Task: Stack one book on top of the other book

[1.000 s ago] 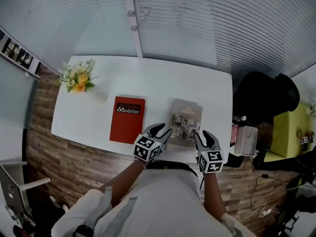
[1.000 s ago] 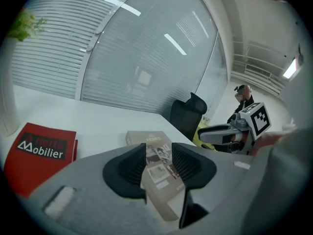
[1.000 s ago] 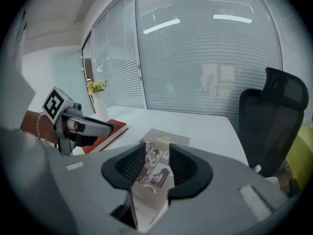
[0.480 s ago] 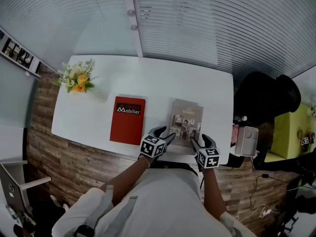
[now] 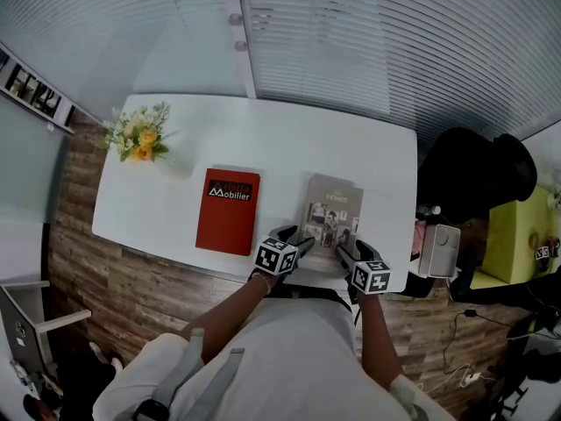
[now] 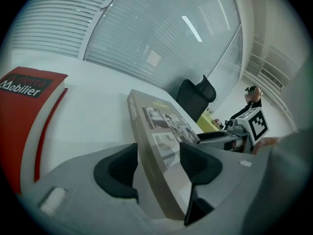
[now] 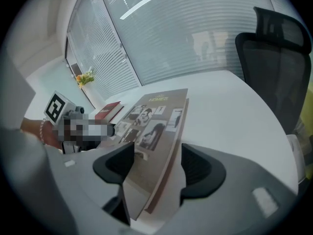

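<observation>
Grey book (image 5: pixel 333 209), photographs on its cover, lies flat at the white table's (image 5: pixel 263 143) near edge, well apart from the red book (image 5: pixel 228 210) on its left; left gripper (image 5: pixel 296 237) and right gripper (image 5: pixel 352 247), jaws just opened wide, straddle its near corners, pads seemingly clear; bare tabletop beyond; flowers (image 5: pixel 138 137) far left; blinds (image 5: pixel 351 42) behind.

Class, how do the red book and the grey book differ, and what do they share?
The red book carries white lettering; the grey book shows photographs. The red book lies left and untouched; the grey book's near corners sit between the open jaws of the left claw and right claw, which have just been opening. Both lie closed on the table, unstacked.
</observation>
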### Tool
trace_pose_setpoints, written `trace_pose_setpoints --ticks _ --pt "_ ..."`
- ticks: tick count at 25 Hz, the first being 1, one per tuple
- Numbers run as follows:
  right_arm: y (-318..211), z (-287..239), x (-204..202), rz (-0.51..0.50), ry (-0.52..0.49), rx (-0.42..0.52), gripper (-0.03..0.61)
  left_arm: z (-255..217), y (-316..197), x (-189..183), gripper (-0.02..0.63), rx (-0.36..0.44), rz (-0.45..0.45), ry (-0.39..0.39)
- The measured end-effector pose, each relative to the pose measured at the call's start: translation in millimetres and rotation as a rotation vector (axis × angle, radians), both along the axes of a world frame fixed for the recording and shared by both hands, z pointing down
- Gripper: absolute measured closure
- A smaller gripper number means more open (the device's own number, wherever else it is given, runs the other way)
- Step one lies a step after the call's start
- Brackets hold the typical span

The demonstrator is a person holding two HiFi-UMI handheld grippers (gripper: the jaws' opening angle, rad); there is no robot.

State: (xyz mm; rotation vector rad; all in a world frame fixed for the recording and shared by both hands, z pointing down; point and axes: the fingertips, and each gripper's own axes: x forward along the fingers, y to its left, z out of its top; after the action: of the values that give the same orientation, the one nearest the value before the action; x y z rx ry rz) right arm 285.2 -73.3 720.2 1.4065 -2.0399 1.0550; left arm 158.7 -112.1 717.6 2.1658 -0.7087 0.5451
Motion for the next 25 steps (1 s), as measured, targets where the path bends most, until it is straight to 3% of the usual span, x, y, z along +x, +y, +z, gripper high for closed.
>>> trace_pose_setpoints --ticks 4,8,25 --pt "1.1 0.6 -0.9 0.005 -0.05 -0.001 0.287 4.4 4.0 4.0 0.353 -0.011 0.02 0.0" --pt "2.1 -1.3 -6.7 -0.005 -0.086 0.004 0.35 3.9 5.0 5.2 0.37 -0.012 0.021 0.009" --pt "-1.2 -25.4 -18.3 0.0 -0.071 0.051 0.354 -17.5 1.8 -6.2 0.387 0.022 -0.026 0.014"
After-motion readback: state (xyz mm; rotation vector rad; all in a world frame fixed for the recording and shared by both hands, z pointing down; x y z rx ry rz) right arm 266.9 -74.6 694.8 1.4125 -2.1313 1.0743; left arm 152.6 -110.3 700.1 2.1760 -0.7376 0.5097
